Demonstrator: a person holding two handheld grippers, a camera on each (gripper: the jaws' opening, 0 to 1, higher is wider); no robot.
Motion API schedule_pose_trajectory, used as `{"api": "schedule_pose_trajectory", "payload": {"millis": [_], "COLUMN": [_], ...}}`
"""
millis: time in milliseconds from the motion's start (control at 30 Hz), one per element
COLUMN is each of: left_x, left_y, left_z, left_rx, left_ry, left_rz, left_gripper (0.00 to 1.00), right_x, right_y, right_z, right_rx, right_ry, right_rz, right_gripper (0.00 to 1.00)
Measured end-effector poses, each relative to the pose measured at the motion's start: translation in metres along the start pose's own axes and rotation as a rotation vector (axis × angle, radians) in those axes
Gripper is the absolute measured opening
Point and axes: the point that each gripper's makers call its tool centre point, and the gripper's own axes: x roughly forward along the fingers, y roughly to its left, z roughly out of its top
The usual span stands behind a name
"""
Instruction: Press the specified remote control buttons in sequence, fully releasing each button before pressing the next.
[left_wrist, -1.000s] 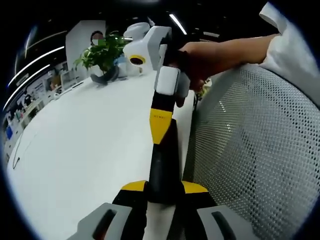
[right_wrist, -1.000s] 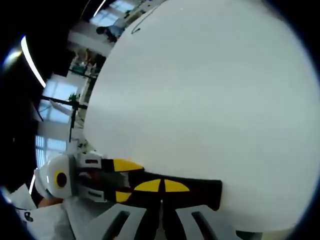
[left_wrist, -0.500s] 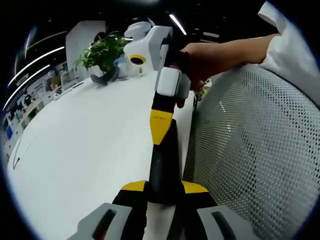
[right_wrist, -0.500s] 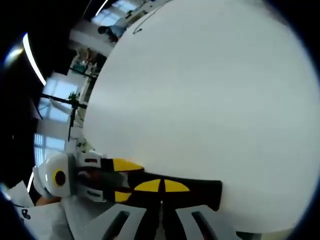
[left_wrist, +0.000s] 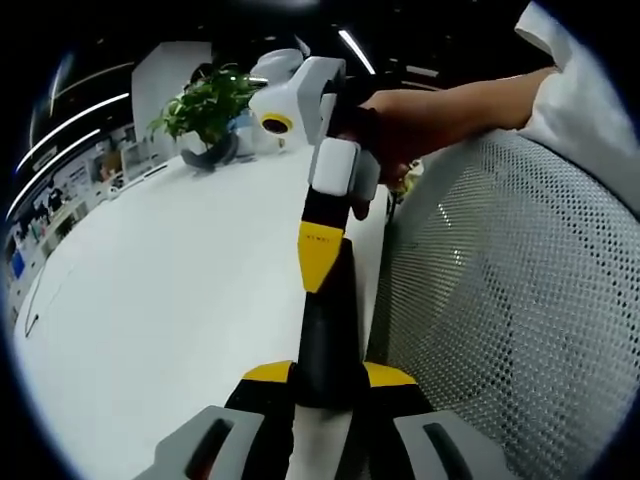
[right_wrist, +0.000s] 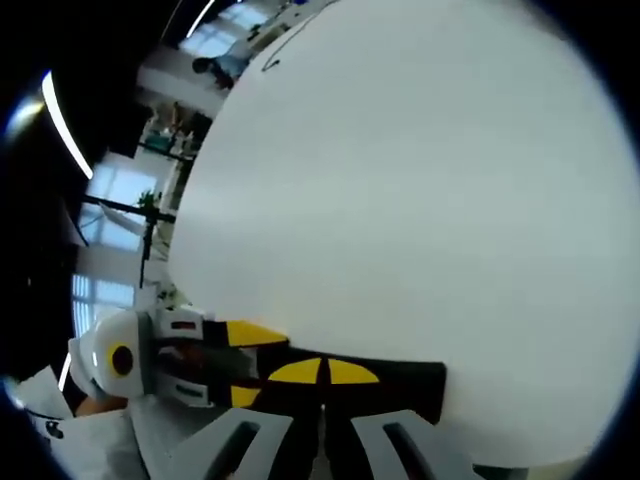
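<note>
Button-pressing looks to be the step in hand. In the left gripper view, the left gripper (left_wrist: 330, 375) has its yellow-tipped jaws pinching one end of the one long black slab-shaped remote control (left_wrist: 328, 330), held edge-on at the rim of the white surface (left_wrist: 170, 300). The right gripper (left_wrist: 320, 255), carried by a hand (left_wrist: 400, 115), rests its yellow tip on the remote's far part. One grey mesh chair back (left_wrist: 500, 300) and one green potted plant (left_wrist: 205, 105) stand by.

In the right gripper view, the right gripper (right_wrist: 322, 372) has its jaws pressed together against the remote (right_wrist: 400, 385), while the left gripper (right_wrist: 245, 362) clamps its end. No buttons can be made out. Next, I judge, comes a full lift clear before the following press.
</note>
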Motion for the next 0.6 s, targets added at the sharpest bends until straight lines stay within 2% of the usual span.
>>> {"api": "schedule_pose_trajectory", "payload": {"millis": [233, 267, 300, 333, 367, 433, 500, 600], "left_x": [0.001, 0.001, 0.003, 0.003, 0.003, 0.002, 0.002, 0.002], "left_y": [0.001, -0.001, -0.003, -0.005, -0.004, -0.005, -0.005, -0.004], "left_z": [0.000, 0.001, 0.002, 0.003, 0.004, 0.003, 0.003, 0.003], "left_rx": [-0.001, 0.011, 0.046, 0.036, 0.033, 0.041, 0.041, 0.036], "left_ry": [0.000, -0.002, -0.003, -0.001, 0.003, 0.006, 0.007, 0.007], "left_rz": [0.005, -0.003, -0.009, 0.000, -0.001, -0.004, -0.005, -0.001], "left_gripper": [0.24, 0.25, 0.25, 0.25, 0.25, 0.25, 0.25, 0.25], "right_x": [0.004, 0.009, 0.014, 0.020, 0.030, 0.025, 0.020, 0.008], "right_y": [-0.001, -0.015, -0.012, -0.009, -0.005, 0.003, 0.000, -0.004], "right_z": [0.007, 0.009, 0.008, 0.005, 0.004, 0.004, 0.003, 0.005], "right_rx": [-0.118, -0.156, -0.273, -0.270, -0.253, -0.266, -0.258, -0.187], "right_ry": [-0.055, -0.101, -0.049, -0.010, 0.001, -0.009, -0.003, -0.012], "right_rz": [-0.071, -0.162, -0.140, -0.171, -0.173, -0.157, -0.158, -0.142], "right_gripper": [0.00, 0.00, 0.00, 0.00, 0.00, 0.00, 0.00, 0.00]}}
